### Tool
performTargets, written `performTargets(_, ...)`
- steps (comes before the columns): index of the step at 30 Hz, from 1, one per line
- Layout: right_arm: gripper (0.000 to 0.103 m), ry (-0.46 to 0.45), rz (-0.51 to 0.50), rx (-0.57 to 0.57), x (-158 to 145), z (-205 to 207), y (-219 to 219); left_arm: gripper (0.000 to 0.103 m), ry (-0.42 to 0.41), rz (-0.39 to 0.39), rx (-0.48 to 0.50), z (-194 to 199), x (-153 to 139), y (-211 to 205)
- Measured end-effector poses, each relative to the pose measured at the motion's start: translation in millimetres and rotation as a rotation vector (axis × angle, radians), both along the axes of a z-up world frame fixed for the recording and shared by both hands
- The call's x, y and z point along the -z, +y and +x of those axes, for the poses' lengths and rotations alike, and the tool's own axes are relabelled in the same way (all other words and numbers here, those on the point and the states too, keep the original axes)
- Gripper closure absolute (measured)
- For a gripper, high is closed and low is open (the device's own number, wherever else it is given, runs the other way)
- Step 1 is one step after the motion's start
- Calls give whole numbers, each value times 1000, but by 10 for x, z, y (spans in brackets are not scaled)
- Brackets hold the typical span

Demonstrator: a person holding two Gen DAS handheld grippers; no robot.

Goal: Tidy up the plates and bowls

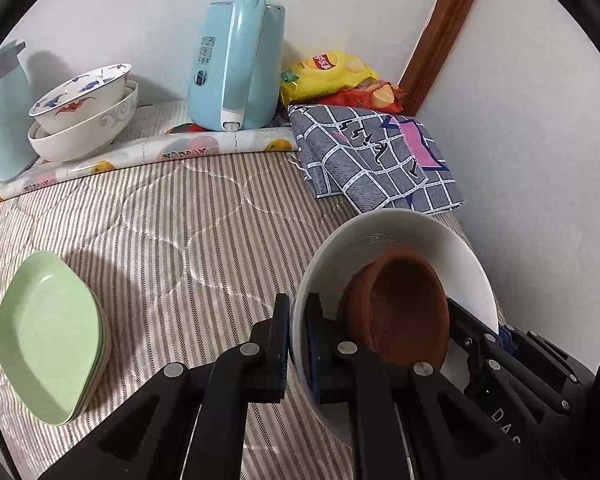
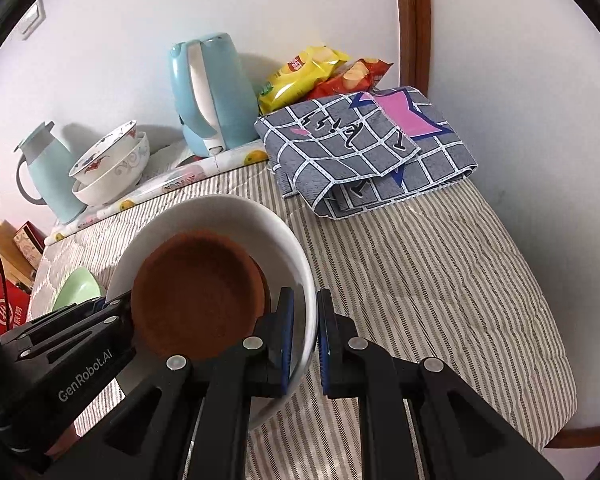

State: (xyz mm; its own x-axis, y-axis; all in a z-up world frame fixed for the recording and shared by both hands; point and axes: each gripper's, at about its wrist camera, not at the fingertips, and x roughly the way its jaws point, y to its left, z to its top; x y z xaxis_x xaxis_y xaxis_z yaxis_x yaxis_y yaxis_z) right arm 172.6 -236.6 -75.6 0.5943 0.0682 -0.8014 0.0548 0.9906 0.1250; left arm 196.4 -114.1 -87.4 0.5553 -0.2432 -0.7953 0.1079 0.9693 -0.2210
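Observation:
A white bowl [image 1: 404,236] with a brown clay bowl [image 1: 404,304] inside it is held above the striped cloth. My left gripper [image 1: 298,344] is shut on the white bowl's left rim. My right gripper [image 2: 304,344] is shut on its right rim [image 2: 300,264]; the brown bowl [image 2: 196,296] sits just left of its fingers. The right gripper's body shows in the left wrist view [image 1: 512,360], and the left gripper's body shows in the right wrist view [image 2: 68,344]. Stacked green oval plates [image 1: 48,336] lie at the left. Two stacked patterned bowls [image 1: 84,112] stand at the back left.
A blue kettle [image 1: 236,64] and snack bags [image 1: 332,76] stand at the back by the wall. A folded grey checked cloth [image 1: 372,156] lies at the back right. A pale blue jug [image 2: 48,172] stands far left. The table's right edge [image 2: 556,360] drops off near the wall.

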Motion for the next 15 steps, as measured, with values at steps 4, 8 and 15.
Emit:
performTargets(4,92,-7,-3,-4,-27,-31,51,95,-6,-1,-5,-41,-29,59)
performTargets(8,92,-11,0,-9,-40,-49,106,95,-9,0,-10,-68,-50,112)
performTargets(15,92,-21,3,-17,-71,-94,187,95,-17,3,-20,-131,-99,213)
